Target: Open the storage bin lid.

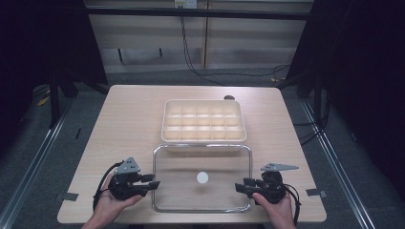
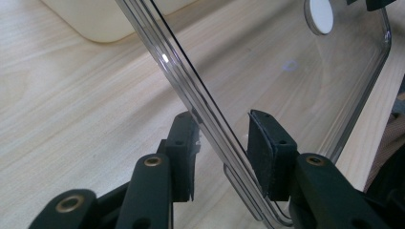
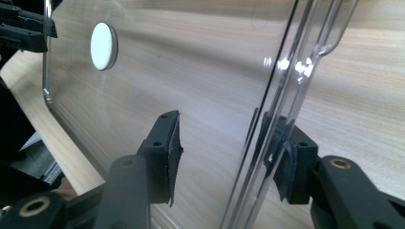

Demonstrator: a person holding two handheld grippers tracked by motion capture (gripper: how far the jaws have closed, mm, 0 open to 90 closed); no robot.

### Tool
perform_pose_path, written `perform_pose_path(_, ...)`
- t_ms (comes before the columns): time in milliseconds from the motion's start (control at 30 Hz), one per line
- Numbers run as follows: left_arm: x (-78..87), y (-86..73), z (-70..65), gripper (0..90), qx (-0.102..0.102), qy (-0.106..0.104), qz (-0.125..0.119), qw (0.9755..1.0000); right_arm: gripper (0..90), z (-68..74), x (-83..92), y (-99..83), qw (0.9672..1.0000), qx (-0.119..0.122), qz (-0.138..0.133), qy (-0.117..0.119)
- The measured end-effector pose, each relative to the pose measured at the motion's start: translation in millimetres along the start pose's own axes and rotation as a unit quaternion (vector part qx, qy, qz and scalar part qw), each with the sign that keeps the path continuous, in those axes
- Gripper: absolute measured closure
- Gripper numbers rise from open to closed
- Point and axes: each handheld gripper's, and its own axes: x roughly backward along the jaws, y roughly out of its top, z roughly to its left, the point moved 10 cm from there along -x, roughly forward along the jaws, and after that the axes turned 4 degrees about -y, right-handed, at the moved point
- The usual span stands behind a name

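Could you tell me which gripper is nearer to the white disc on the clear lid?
Right, slightly. The right gripper straddles the lid's right edge, the left gripper its left edge; the white disc sits between them.

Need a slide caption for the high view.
Two hand-held tongs, left and right, open at opposite edges of a clear lid lying before a compartment box on the table.

The clear rectangular plastic lid (image 1: 202, 179) fills the near middle; the cream compartmented plastic box (image 1: 204, 121) blocks just beyond; bare wooden table (image 1: 129, 119) lies left, right and far.
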Motion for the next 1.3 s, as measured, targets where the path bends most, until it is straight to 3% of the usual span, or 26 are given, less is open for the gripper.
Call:
perform_pose_path(300, -1.8, -1.1, 0.2, 62.5, -0.005, 0.0, 0.007, 1.0, 47.1, -4.2, -3.3, 2.8, 0.9998, -0.015, -0.007, -0.009)
perform_pose_path(467, -5.2, -3.7, 4.1, 61.1, 0.007, -0.002, 0.015, 0.9999, 43.1, -4.9, -9.8, 2.4, 0.9997, -0.012, 0.014, -0.018)
perform_pose_path(600, -5.9, -4.0, 7.0, 60.9, 0.011, 0.004, 0.017, 0.9998, 40.7, -7.1, -15.5, 6.2, 0.9998, 0.001, 0.012, -0.018)
perform_pose_path(933, -12.2, -6.2, 10.9, 58.6, 0.01, 0.004, 0.025, 0.9996, 36.7, -10.7, -19.7, 0.9, 0.9994, -0.004, 0.02, -0.029)
perform_pose_path(1133, -13.6, -9.4, 12.2, 57.5, 0.018, -0.002, 0.029, 0.9994, 39.2, -15.8, -19.6, 0.6, 0.9986, 0.002, 0.019, -0.049)
perform_pose_path(1300, -15.3, -9.8, 13.1, 56.4, 0.022, -0.001, 0.034, 0.9992, 39.4, -15.5, -20.6, -0.2, 0.9987, -0.005, 0.019, -0.046)
